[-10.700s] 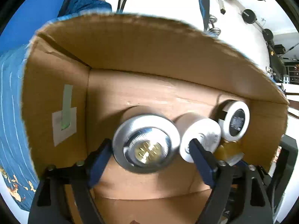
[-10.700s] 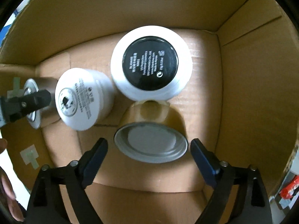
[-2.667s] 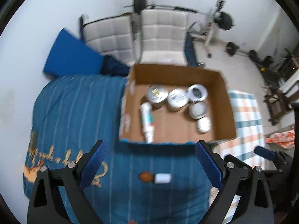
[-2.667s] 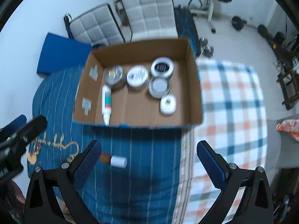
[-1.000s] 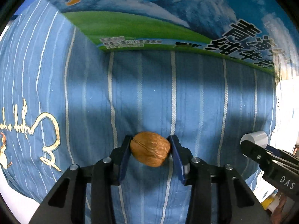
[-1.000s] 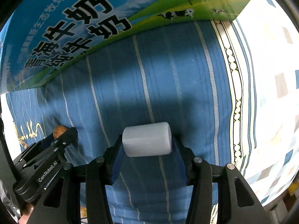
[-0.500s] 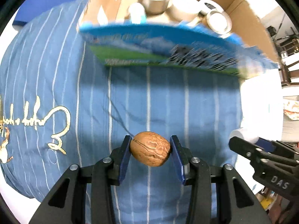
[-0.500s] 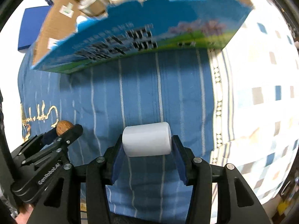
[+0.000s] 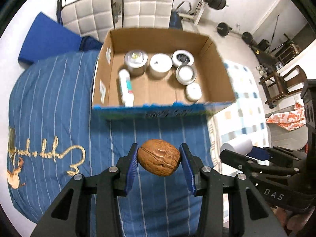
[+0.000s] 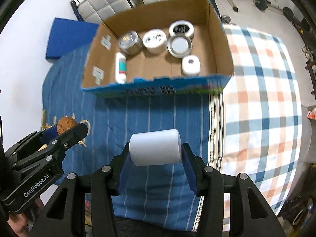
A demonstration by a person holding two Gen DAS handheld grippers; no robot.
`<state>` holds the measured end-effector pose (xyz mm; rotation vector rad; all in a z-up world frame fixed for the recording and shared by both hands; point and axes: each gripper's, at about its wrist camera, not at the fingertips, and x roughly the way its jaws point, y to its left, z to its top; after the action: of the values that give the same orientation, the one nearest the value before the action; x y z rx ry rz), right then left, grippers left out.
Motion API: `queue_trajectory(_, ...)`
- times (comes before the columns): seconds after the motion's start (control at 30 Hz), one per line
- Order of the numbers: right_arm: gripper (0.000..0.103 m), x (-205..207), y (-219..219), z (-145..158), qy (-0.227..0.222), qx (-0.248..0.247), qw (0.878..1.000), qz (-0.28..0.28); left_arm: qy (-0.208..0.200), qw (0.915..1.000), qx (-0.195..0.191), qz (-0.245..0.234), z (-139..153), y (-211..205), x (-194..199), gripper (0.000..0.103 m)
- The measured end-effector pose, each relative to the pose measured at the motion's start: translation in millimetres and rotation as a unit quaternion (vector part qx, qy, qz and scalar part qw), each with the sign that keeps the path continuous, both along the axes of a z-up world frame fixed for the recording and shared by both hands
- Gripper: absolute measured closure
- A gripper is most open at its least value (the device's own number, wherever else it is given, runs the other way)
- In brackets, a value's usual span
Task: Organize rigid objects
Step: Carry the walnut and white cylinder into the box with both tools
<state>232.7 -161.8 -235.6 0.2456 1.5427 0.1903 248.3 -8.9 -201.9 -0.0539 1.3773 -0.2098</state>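
A: Left gripper (image 9: 159,159): what sits between the blue pads?

B: A brown, wrinkled walnut (image 9: 159,157), pinched at its two ends. The jaws stand narrow, closed against the shell, and the nut hangs clear above the blue striped bedspread (image 9: 59,102).

A: And the right gripper (image 10: 156,154)?

B: Its jaws are likewise drawn in, clamped on the flat ends of a white plastic cylinder (image 10: 155,147) lying crosswise between the pads. It too is raised off the bedspread. In the left wrist view the same cylinder shows at the right edge, just beside the walnut's gripper; in the right wrist view the walnut shows at the left edge.

A: What lies beyond the two held items?

B: An open brown cardboard box (image 10: 219,45) with a blue printed outer face, resting on the bed ahead of both grippers, well apart from them. Its near wall faces the cameras.

A: Contents of the box?

B: Along the far wall, left to right: a silver metal tin (image 10: 129,42), a white round jar (image 10: 154,39) and a white-rimmed jar with a dark top (image 10: 181,28). Just in front of that last jar is a silver-rimmed round tin (image 10: 179,46), and nearer still a small white round container (image 10: 191,65). A white tube with a teal band (image 10: 120,67) lies lengthwise by the left wall.

A: Surroundings?

B: A checked blanket (image 10: 256,98) covers the bed to the right of the bedspread. Behind the box stand white quilted chairs (image 9: 146,2) and a blue pad (image 9: 47,39) on the floor.
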Motion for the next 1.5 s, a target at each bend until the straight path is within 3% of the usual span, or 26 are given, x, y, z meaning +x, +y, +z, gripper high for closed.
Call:
queue_trajectory(0.3, 0.052, 22, -4, 36, -0.032, 0.020, 0.999, -0.009, -0.038, 0.9992, -0.002, -0.011, 31, -12, 22, 0.064)
queue_trajectory(0.53, 0.052, 42, -4, 22, -0.019, 0.028, 0.999, -0.013, -0.035, 0.9993, -0.008, -0.010, 20, -16, 50, 0.064)
queue_trajectory(0.73, 0.052, 77, -3, 1, -0.017, 0.021, 0.999, -0.021, -0.009, 0.9997, -0.021, 0.004, -7, -12, 93, 0.064)
queue_trajectory(0.97, 0.052, 130, 5, -42, -0.002, 0.019, 0.999, -0.028, 0.048, 0.9981, -0.031, 0.020, -61, -5, 141, 0.064)
queue_trajectory(1.17, 0.052, 163, 21, -100, 0.037, 0.007, 0.999, -0.016, 0.104, 0.9938, -0.023, 0.032, -115, 4, 169, 0.064)
queue_trajectory(1.33, 0.052, 173, 32, -147, 0.083, 0.002, 0.997, -0.003, 0.157, 0.9862, -0.035, 0.039, -155, 5, 182, 0.064)
queue_trajectory(1.5, 0.052, 175, 40, -181, 0.115, -0.006, 0.993, 0.008, 0.179, 0.9830, -0.013, 0.035, -183, -1, 185, 0.064)
